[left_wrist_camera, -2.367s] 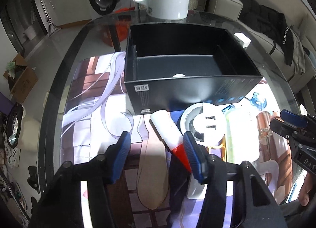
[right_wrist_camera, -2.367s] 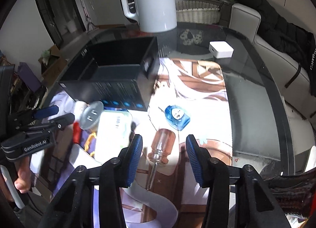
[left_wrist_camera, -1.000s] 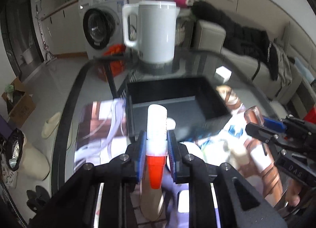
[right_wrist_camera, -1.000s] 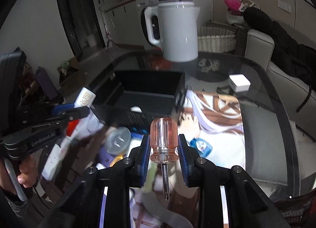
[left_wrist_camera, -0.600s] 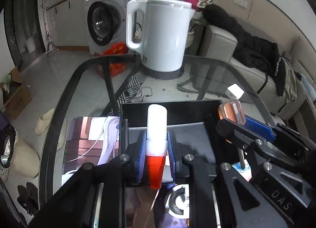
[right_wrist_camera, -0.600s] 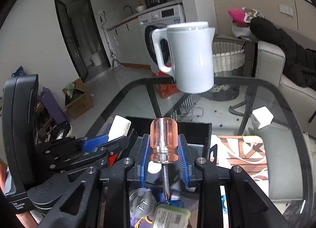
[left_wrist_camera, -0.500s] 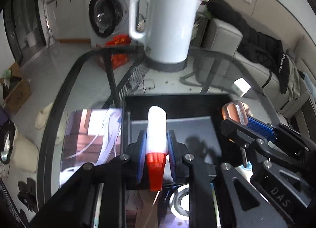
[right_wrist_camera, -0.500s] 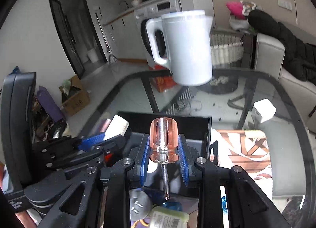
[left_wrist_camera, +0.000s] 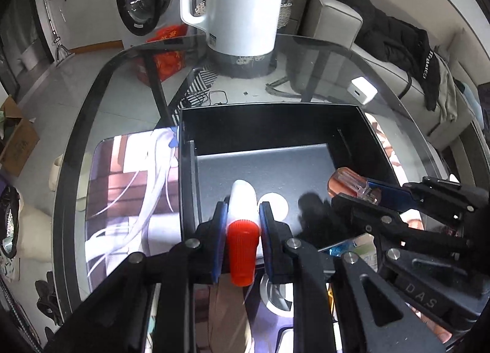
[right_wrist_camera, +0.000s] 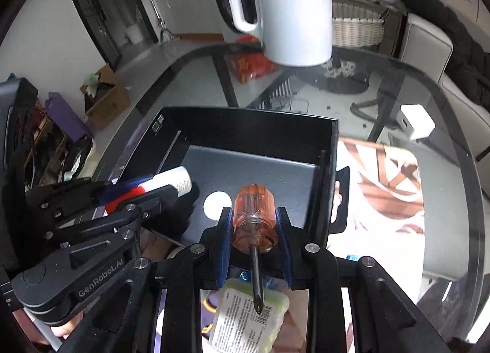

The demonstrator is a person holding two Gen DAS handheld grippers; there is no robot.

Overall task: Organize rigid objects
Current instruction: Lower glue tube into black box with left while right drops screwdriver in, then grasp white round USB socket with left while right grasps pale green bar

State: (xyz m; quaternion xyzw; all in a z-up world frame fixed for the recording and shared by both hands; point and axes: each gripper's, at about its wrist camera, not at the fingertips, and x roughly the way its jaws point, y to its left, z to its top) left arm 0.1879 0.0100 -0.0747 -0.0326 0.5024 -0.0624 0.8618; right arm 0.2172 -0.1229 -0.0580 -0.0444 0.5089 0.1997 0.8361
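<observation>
Over the black box (left_wrist_camera: 269, 135) on the glass table (left_wrist_camera: 321, 56), the left gripper (left_wrist_camera: 242, 224) clamps a white tube (left_wrist_camera: 243, 209) with a red cap. Beside it, the right gripper (right_wrist_camera: 253, 227) grips an orange-handled screwdriver (right_wrist_camera: 254, 215).

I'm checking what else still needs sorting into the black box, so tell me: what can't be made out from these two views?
- Left wrist view: the round grey item below the black box is mostly hidden by the left gripper holding the white tube.
- Right wrist view: the label print on the pale green packet is too small to read; the screwdriver shaft in the right gripper crosses it.
- Right wrist view: the blue item is nearly all covered.
</observation>
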